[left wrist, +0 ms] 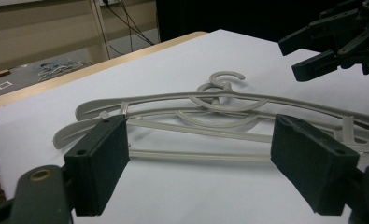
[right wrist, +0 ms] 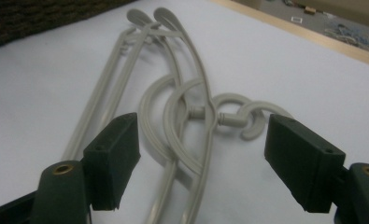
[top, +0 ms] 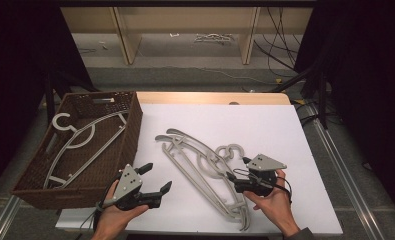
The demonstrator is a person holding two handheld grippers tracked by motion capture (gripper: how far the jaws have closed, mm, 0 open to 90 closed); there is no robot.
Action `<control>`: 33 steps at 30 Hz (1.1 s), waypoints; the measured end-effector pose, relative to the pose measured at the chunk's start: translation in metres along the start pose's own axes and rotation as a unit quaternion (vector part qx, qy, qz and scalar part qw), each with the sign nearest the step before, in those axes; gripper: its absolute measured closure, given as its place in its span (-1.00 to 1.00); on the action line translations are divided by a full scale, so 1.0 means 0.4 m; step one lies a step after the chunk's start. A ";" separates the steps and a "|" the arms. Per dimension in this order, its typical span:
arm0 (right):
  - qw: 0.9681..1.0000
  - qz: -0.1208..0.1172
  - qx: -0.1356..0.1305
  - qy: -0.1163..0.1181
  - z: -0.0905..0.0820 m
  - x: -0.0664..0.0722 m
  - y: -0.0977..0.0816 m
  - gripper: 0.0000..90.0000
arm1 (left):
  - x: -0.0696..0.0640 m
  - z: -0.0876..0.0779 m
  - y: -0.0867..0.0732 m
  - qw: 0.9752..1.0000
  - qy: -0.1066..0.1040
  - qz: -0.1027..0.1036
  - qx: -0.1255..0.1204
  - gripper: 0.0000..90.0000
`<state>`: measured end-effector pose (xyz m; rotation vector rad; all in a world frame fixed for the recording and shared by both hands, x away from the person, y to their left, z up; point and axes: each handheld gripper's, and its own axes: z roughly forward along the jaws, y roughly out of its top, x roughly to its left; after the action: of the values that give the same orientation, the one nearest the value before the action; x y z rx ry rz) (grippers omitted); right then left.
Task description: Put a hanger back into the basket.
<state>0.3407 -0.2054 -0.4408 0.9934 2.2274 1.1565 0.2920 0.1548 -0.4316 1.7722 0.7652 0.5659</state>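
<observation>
Hangers on the table: two grey plastic hangers (top: 205, 167) are lying stacked, one partly over the other, on the white table top (top: 265, 125). They are running from the far left toward the near right, with their hooks sitting side by side to the right of the pair.

Right gripper: the right gripper (top: 235, 181) is hovering at the near right end of the stacked hangers, held in the person's right hand (top: 272, 200). From the high view I cannot tell whether it is touching them.

Right jaws: they are standing wide apart, gripping nothing. In the right gripper view the curved middles of the hangers and the two hooks are lying between and beyond the pads.

Left gripper: the left gripper (top: 154, 180) is sitting low over the bare table top, near the left edge, in the person's left hand (top: 116, 212). It is pointing right, toward the hangers, and is near them but apart.

Left jaws: they are gaping wide and holding nothing. In the left gripper view the hangers are lying beyond the pads.

Basket: a brown wicker basket (top: 35, 172) is standing at the left, just beside the table top.

Hanger in the basket: one more grey hanger (top: 80, 140) is lying inside it, hook toward the far end.
</observation>
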 end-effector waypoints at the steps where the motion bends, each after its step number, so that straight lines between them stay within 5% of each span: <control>1: 1.000 0.001 0.005 -0.003 0.003 -0.003 -0.001 -0.39 | 0.000 0.000 -0.001 1.000 0.003 0.002 0.000 -0.57; 12: 0.997 0.020 0.078 0.000 0.064 -0.048 0.006 -0.29 | 0.012 0.000 -0.008 1.000 0.007 0.001 0.007 -0.57; 21: 0.994 0.032 0.104 0.019 0.102 -0.075 0.015 -0.06 | 0.009 0.002 -0.008 1.000 0.006 0.009 0.011 -0.57; 26: 0.995 0.022 0.096 0.020 0.131 -0.072 0.024 0.08 | 0.007 0.005 -0.009 1.000 0.003 0.009 0.009 -0.57; 33: 0.991 0.031 0.125 0.038 0.165 -0.071 0.026 0.22 | 0.009 0.004 -0.009 1.000 0.003 0.010 0.011 -0.56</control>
<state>0.4063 -0.1891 -0.4672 1.1410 2.4634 0.9712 0.2949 0.1573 -0.4355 1.8002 0.7614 0.5772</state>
